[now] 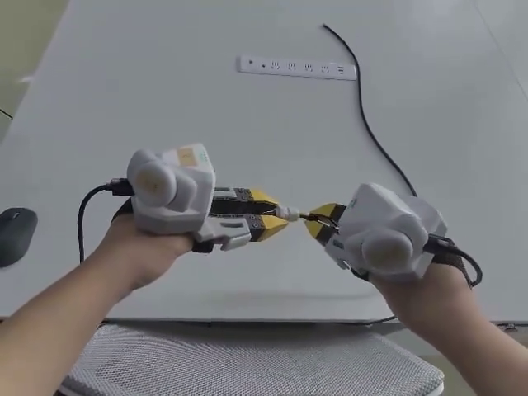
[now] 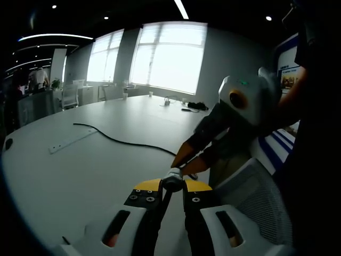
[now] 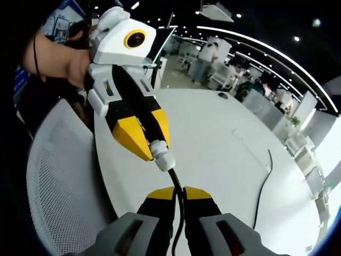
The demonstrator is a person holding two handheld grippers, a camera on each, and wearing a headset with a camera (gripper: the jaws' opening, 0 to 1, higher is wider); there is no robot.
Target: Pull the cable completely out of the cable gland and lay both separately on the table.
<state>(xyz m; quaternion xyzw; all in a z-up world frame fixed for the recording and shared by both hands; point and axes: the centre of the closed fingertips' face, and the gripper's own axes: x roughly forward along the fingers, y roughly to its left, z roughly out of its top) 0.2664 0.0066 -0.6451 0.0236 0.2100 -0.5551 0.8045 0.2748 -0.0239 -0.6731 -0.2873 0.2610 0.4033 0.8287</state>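
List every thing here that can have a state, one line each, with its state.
Left gripper: shut on the cable gland.
Right gripper: shut on the cable.
Cable gland: held above the table, cable running into it.
Cable: not yet pulled out of the cable gland.
Power strip: lying flat on the table, its cord trailing away.
Mouse: resting near the table's left edge.

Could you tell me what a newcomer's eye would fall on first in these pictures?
Two claws meet tip to tip above the table: the left claw pinches the white cable gland, and the right claw grips the black cable leaving it. Beyond them lies a white power strip.
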